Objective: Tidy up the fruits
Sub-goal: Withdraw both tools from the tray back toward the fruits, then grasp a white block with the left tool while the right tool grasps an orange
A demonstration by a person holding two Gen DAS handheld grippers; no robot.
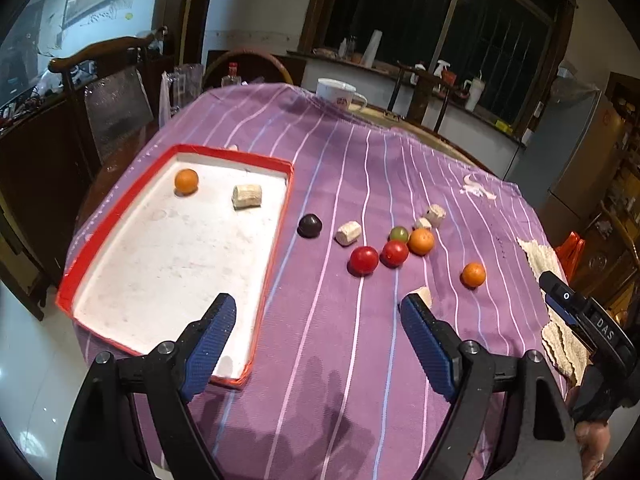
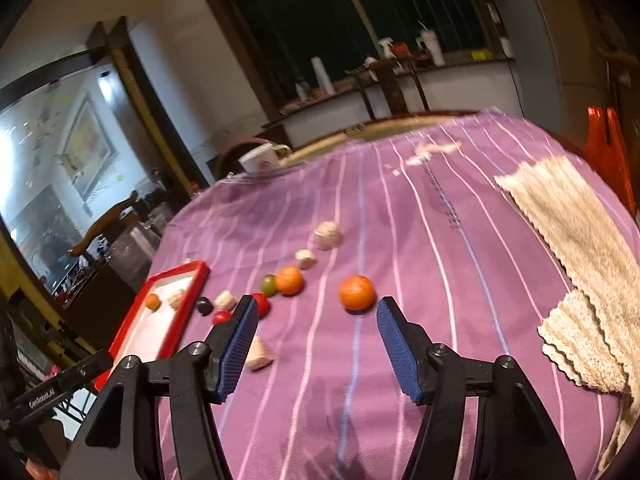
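A red-rimmed white tray [image 1: 280,208] lies at the left of the purple striped cloth, holding an orange [image 1: 186,181] and a pale chunk [image 1: 247,196]. On the cloth lie a dark plum [image 1: 309,225], two red tomatoes [image 1: 364,260], a green fruit [image 1: 399,233], two oranges [image 1: 421,241] [image 1: 473,274] and several pale chunks [image 1: 349,233]. My left gripper [image 1: 320,312] is open and empty, above the cloth beside the tray's near corner. My right gripper [image 2: 316,312] is open and empty, just short of the nearest orange [image 2: 357,293]; the tray [image 2: 192,292] is at its left.
A beige towel [image 2: 568,240] lies on the cloth's right side. A white mug [image 1: 338,93] stands at the table's far edge. A wooden chair [image 1: 108,92] is behind the tray. The right gripper's body [image 1: 588,328] shows at the right edge of the left wrist view.
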